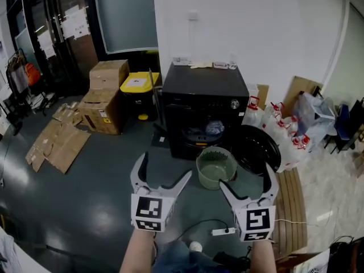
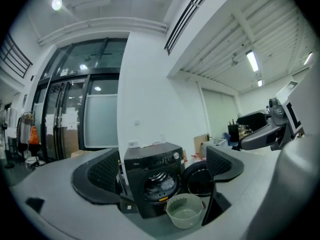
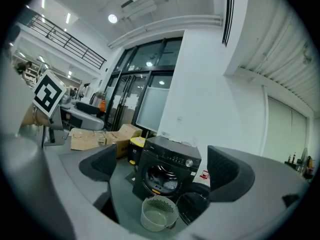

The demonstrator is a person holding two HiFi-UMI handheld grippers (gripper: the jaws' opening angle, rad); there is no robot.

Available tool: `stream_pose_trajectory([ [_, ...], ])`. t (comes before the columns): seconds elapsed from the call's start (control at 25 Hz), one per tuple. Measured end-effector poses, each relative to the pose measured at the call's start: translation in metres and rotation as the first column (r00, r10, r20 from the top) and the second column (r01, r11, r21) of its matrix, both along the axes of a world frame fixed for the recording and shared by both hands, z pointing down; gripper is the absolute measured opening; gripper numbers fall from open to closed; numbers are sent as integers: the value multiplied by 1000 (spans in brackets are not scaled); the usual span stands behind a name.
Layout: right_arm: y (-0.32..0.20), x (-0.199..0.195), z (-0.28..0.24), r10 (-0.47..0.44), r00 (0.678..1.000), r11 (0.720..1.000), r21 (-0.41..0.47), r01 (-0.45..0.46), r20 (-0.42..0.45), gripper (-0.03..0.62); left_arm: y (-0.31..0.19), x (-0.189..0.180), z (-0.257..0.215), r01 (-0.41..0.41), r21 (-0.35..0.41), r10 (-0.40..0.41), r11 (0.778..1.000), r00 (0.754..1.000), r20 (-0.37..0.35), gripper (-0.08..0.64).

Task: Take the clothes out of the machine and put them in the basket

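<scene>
One black machine (image 1: 199, 104) stands at the centre of the head view, its round door (image 1: 259, 149) swung open to the right and clothes (image 1: 214, 127) showing in the drum. One green basket (image 1: 216, 166) sits on the floor just in front of it. Two grippers are at lower centre: the left hand-held gripper (image 1: 166, 166) and the right hand-held gripper (image 1: 245, 176). Both have their jaws spread wide, holding and touching nothing.

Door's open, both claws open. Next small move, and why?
Probably carry the left claw forward toward the open machine. The clothes lie inside it. The left claw and the right claw both stand open, empty and well short of it, and the basket in front looks empty.
</scene>
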State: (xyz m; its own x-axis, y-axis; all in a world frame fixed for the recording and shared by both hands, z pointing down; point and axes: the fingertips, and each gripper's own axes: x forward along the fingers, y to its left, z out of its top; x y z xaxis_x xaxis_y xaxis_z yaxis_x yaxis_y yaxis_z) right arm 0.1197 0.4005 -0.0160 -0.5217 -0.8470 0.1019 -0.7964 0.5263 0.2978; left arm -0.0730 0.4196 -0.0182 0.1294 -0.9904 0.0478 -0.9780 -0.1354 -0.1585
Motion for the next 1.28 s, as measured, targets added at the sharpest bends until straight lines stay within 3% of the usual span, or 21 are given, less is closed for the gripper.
stream_pose_trajectory([
  [0.2, -26, -13, 14, -13, 1000, 999, -31, 13, 14, 546, -27, -10, 11, -1, -26, 2, 1000, 1000, 4, 546],
  [0.44, -66, -22, 32, 34, 999, 999, -41, -35, -22, 546, -78, -31, 21, -17, -27, 17, 999, 1000, 8, 546],
  [0.84, -190, -58, 49, 138, 990, 983, -121, -136, 8, 546, -224, -80, 34, -73, -60, 71, 995, 997, -35, 546],
  [1.28, -328, -104, 71, 246, 969, 951, -190, -245, -22, 545, -379, -126, 55, -158, -106, 157, 982, 987, -22, 546],
])
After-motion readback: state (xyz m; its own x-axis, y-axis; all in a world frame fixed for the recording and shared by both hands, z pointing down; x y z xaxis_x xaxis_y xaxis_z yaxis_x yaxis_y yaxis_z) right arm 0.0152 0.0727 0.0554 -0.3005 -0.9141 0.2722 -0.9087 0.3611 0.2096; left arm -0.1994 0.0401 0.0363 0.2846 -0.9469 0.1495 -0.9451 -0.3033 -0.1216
